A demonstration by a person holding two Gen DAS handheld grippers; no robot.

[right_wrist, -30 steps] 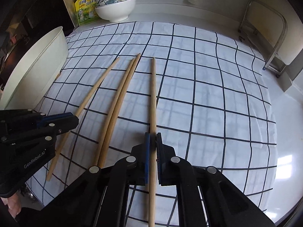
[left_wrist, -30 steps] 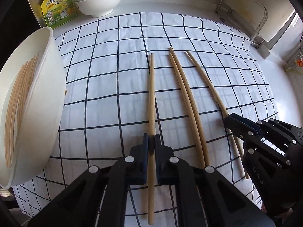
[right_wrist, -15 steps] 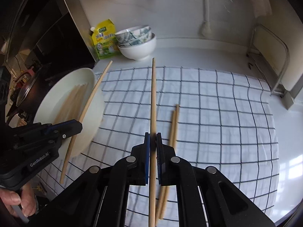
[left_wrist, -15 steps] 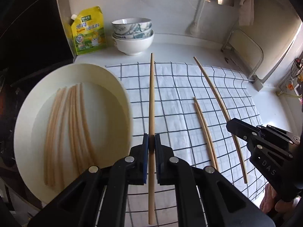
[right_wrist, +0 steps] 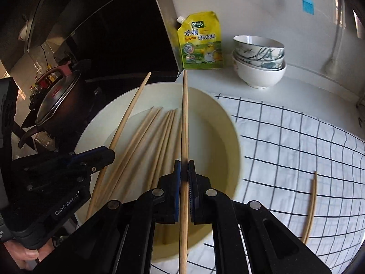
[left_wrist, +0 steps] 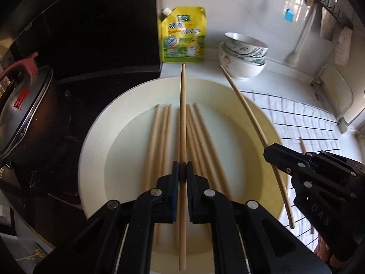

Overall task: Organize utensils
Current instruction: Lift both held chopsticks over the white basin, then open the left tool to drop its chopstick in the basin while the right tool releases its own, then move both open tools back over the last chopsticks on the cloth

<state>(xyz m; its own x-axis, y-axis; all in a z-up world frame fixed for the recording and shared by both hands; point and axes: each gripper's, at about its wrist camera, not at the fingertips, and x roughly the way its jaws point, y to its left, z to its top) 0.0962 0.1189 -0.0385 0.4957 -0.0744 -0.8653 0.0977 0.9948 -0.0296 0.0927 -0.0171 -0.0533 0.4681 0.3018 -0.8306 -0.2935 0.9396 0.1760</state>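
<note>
My left gripper [left_wrist: 182,171] is shut on a wooden chopstick [left_wrist: 183,114] and holds it above the cream bowl [left_wrist: 95,141], where several chopsticks [left_wrist: 157,141] lie. My right gripper [right_wrist: 184,166] is shut on another chopstick [right_wrist: 185,114], also over the bowl [right_wrist: 230,141], to the right of the left gripper [right_wrist: 107,155]. In the left wrist view the right gripper [left_wrist: 271,150] holds its chopstick [left_wrist: 246,105] over the bowl's right side. Two chopsticks [right_wrist: 311,207] lie on the checked cloth [right_wrist: 285,148].
A dark pot with a glass lid [left_wrist: 25,111] stands left of the bowl on the stove. A yellow seasoning pouch [left_wrist: 182,38] and stacked bowls [left_wrist: 244,54] stand at the back by the wall. A metal rack [left_wrist: 335,96] is at the far right.
Both grippers have swung left from over the cloth, carrying their chopsticks, and now hang above the cream bowl. The two other chopsticks stay on the cloth.
</note>
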